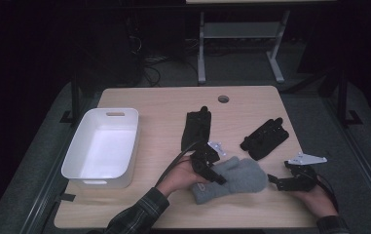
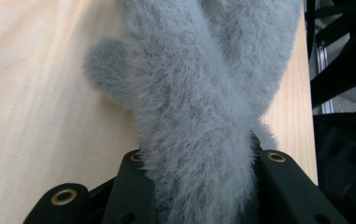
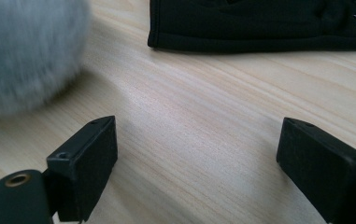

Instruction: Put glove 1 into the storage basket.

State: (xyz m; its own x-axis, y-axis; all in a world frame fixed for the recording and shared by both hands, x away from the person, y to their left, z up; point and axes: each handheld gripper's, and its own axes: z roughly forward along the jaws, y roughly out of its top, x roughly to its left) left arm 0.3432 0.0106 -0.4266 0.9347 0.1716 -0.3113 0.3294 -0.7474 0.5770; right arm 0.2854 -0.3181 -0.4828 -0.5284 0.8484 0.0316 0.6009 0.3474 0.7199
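A fluffy grey mitten [image 1: 236, 178] lies near the front of the wooden table [image 1: 163, 102], with its thumb pointing toward the far side. My left gripper [image 1: 218, 177] comes in from the left and is shut on the mitten's cuff end. In the left gripper view the grey mitten [image 2: 189, 107] fills the gap between the two black jaws of my left gripper [image 2: 203, 158]. My right gripper [image 1: 273, 181] rests just right of the mitten. In the right gripper view, my right gripper [image 3: 199, 135] stands open over bare wood, with the mitten [image 3: 21, 51] off to the upper left.
Two black gloves lie farther back, one [image 1: 196, 127] at the middle and one [image 1: 265, 138] to the right; the latter glove [image 3: 259, 23] lies ahead of my right gripper's jaws. A white bin [image 1: 102, 146] stands at the left. A cable hole [image 1: 223, 99] marks the far edge.
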